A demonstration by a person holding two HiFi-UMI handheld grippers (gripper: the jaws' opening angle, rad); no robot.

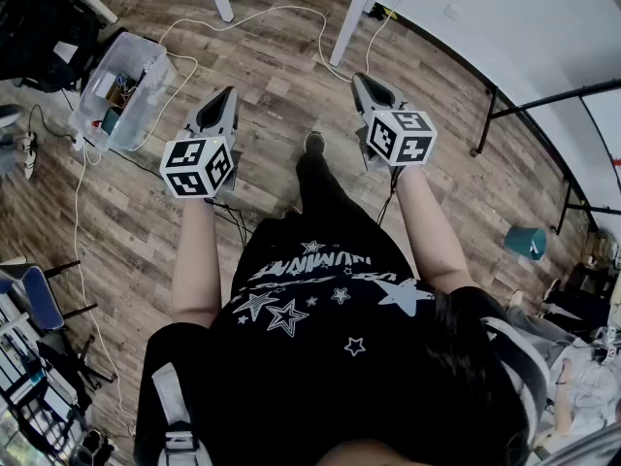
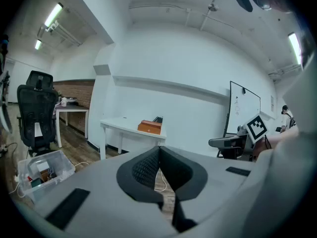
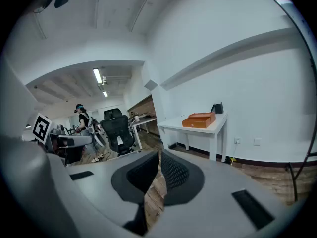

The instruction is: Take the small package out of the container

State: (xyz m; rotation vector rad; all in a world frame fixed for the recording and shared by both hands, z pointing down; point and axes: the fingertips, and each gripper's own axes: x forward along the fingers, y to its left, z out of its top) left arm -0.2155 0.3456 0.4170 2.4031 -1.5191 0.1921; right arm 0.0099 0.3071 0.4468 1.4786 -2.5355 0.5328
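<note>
Here both the left gripper [image 1: 226, 95] and right gripper [image 1: 360, 80] hold their fingers pressed together, empty.

Two tools, the left tool [image 1: 229, 95] and the right tool [image 1: 359, 81]; one clear container [image 1: 147, 100] far left; one white table [image 2: 121, 125] bearing one orange box [image 2: 149, 127]; one black chair [image 2: 37, 110]

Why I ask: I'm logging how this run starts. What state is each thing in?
left gripper: shut, empty, held in the air.
right gripper: shut, empty, held in the air.
container: on the floor, things inside, no gripper touching it.
orange box: lying on the white table.
</note>
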